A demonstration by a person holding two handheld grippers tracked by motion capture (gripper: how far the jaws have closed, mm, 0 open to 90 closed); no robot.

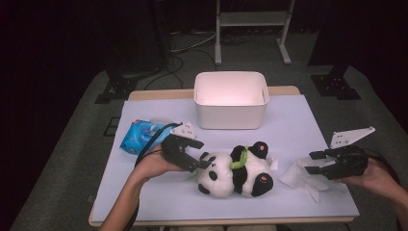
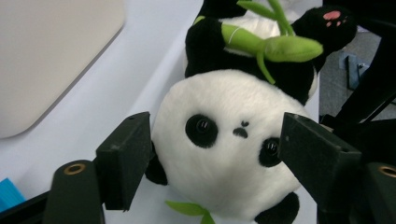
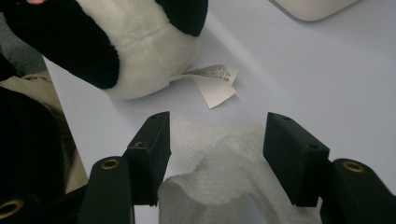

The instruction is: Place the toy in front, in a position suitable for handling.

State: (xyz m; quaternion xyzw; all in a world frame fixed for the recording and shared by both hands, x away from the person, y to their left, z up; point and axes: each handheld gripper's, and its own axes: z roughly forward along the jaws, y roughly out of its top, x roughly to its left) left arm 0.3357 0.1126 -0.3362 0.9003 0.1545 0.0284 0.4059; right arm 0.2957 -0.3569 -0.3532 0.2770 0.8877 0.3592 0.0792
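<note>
A plush panda (image 1: 235, 173) with a green bamboo sprig lies on its side on the pale lilac table top (image 1: 159, 197). My left gripper (image 1: 198, 156) reaches in from the left, and its jaws stand open on either side of the panda's head (image 2: 224, 154). I cannot tell whether the pads touch the fur. A crumpled white tissue (image 1: 300, 180) lies to the right of the panda. My right gripper (image 1: 311, 162) hovers over it, open, with the tissue (image 3: 219, 168) below and between the jaws. The panda's rump (image 3: 140, 46) and its sewn-in label (image 3: 215, 84) lie just beyond.
A white rectangular bin (image 1: 231, 115) stands at the back middle of the table, its inside bare. A blue packet of wipes (image 1: 139, 135) lies at the left, behind my left hand. Beyond the table are dark floor, cables and stand feet.
</note>
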